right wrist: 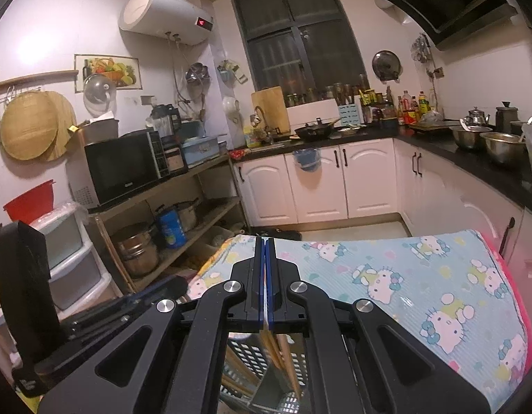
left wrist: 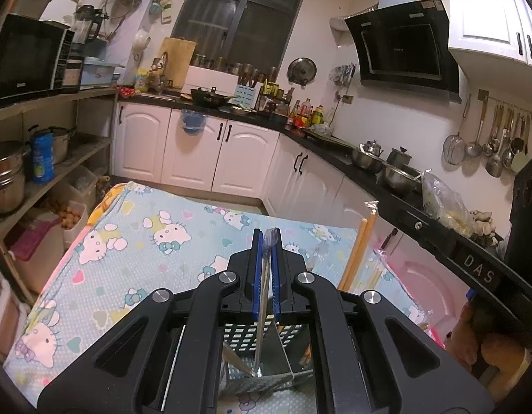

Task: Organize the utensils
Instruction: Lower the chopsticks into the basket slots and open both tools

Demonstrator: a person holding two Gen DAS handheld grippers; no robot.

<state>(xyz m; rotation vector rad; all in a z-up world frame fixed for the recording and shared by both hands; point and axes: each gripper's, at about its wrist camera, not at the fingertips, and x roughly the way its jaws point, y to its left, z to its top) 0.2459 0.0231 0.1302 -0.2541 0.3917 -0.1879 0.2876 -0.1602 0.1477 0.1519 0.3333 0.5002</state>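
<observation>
My left gripper (left wrist: 267, 236) is shut on a thin metal utensil (left wrist: 262, 296) with a clear tip. Its shaft runs down between the blue pads into a perforated metal utensil holder (left wrist: 245, 338) right under the gripper. Wooden chopsticks (left wrist: 360, 248) in a clear wrapper lean up just to the right. My right gripper (right wrist: 265, 241) is shut, with a thin pale-and-orange sliver between its pads. Wooden chopsticks (right wrist: 283, 352) slant from the pads down into the holder (right wrist: 245, 352) below. Part of the right tool and a hand (left wrist: 490, 348) show at the right edge of the left wrist view.
Both grippers hang over a table with a cartoon-cat cloth (left wrist: 145, 234) (right wrist: 421, 276). Ahead are white cabinets under a crowded black counter (left wrist: 335, 145). Open shelves (right wrist: 183, 200) with pots and a microwave stand to the left. Ladles hang on the right wall.
</observation>
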